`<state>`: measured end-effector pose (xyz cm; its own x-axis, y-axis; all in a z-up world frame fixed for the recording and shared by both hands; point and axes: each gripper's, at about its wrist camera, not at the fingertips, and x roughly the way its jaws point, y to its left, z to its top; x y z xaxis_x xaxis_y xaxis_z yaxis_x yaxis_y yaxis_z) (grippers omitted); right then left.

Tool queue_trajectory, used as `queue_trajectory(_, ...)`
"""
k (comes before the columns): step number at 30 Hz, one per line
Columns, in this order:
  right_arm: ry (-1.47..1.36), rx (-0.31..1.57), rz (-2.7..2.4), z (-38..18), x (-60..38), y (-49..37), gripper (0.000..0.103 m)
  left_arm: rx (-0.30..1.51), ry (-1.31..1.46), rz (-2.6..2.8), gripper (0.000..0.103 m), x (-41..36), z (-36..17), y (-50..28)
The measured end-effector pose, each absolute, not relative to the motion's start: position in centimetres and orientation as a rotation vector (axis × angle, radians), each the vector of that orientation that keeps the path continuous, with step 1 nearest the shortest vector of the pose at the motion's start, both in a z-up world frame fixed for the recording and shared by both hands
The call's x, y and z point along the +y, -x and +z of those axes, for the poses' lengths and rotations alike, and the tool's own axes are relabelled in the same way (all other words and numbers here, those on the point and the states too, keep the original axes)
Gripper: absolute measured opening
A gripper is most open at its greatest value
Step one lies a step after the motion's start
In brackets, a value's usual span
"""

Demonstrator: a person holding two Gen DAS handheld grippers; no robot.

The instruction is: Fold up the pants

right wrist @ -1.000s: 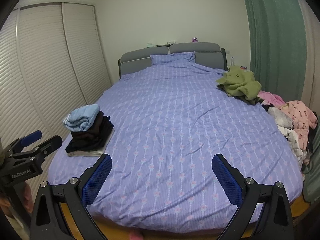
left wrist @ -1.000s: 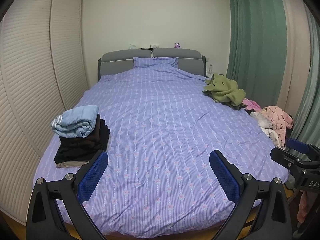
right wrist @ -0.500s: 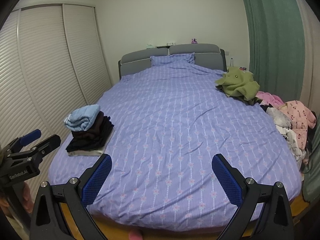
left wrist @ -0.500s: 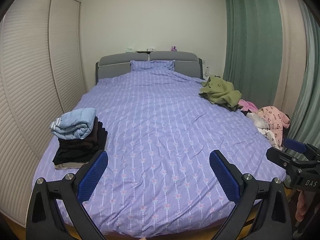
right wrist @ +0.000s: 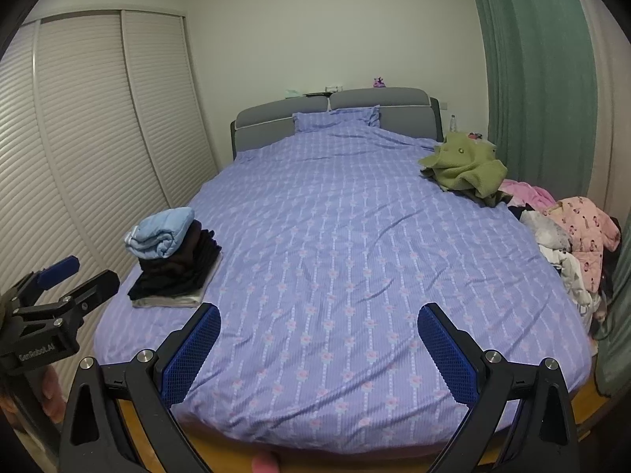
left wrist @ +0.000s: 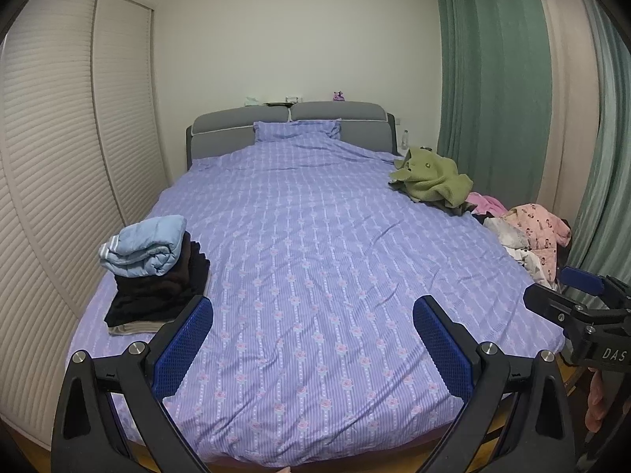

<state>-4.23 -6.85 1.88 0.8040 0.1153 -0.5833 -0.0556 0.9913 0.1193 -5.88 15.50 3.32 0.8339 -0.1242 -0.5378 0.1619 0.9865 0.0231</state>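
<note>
Hovering off the foot of the bed [left wrist: 315, 236]: left gripper [left wrist: 313, 341] has its blue pads spread wide with nothing between them, only the purple striped duvet past the fingers. Right gripper [right wrist: 317, 339] is the same, jaws wide apart and empty, also off the bed's foot end. From the left wrist view the right gripper [left wrist: 568, 295] shows at the bed's right foot corner; from the right wrist view the left gripper [right wrist: 67, 280] sits off the bed's left edge.

Folded stack [left wrist: 154, 276] sits on the bed's left side near the foot: rolled light-blue garment [left wrist: 144, 246] on top, dark folded items under it, a beige piece at the bottom. Same stack [right wrist: 173, 264] in the right view.

Unfolded clothes run along the bed's right edge: olive-green fleece garment [left wrist: 432, 179] toward the headboard, then pink printed garment [left wrist: 538, 224] with white and grey pieces near the foot. Can't tell which of these are pants.

Grey headboard [left wrist: 288, 130] and matching pillow [left wrist: 295, 132] at the bed's far end. Slatted wardrobe doors [left wrist: 59, 157] left of the bed, green curtains [left wrist: 493, 79] right of it.
</note>
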Motion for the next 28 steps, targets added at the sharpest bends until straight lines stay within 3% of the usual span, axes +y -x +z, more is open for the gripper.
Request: queue_trajectory(28,-0.104,0.634,0.081,1.99,-7.26,4.41,0.101,0.547,-0.051,-0.149,0.103,15.36,3.58,5.93)
